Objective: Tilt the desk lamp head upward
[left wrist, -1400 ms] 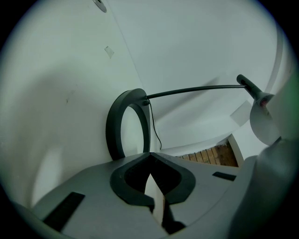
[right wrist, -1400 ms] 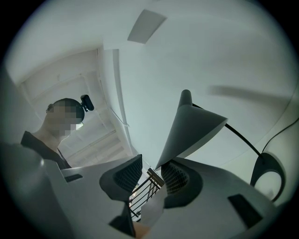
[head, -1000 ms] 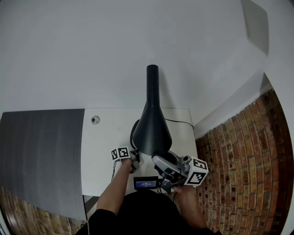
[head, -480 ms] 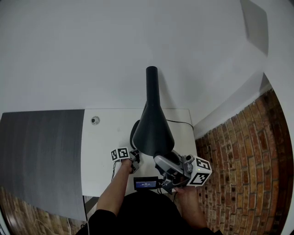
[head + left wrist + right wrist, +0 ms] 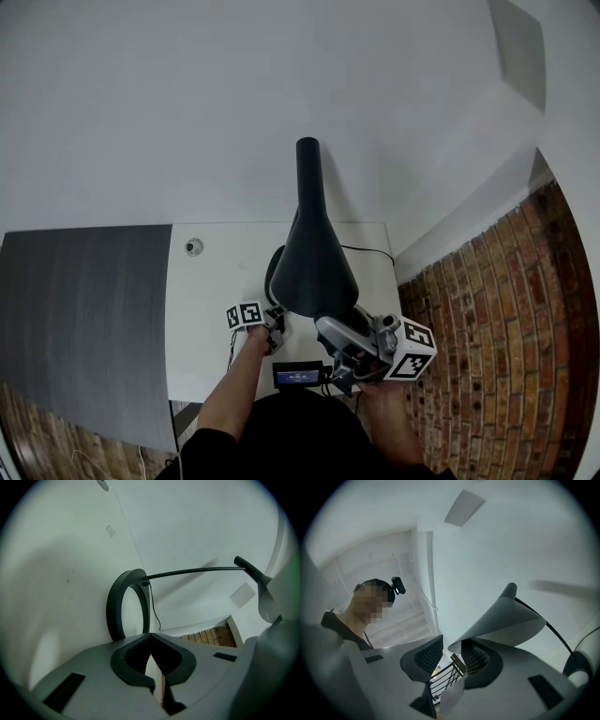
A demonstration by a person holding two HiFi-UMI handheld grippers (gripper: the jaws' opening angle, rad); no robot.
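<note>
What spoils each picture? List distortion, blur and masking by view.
Head view: fisheye bends straight edges; light even, lamp head sharp. Left gripper view: black round vignette, near jaws soft, lamp base clear. Right gripper view: same vignette, mosaic patch over the person.

One black desk lamp (image 5: 311, 267) stands on one white tabletop (image 5: 211, 300), with one ring base (image 5: 272, 266) and one cord (image 5: 367, 249) running off at 2 o'clock. Two tools flank it: the left tool (image 5: 274, 328) at 7 o'clock of the lamp, the right tool (image 5: 326, 328) at 5 o'clock, each carrying one marker cube (image 5: 246, 314), two in all. One small round fitting (image 5: 194, 246) sits at 10 o'clock, one display unit (image 5: 297, 376) at 6 o'clock, one dark panel (image 5: 84, 319) at 9 o'clock.
</note>
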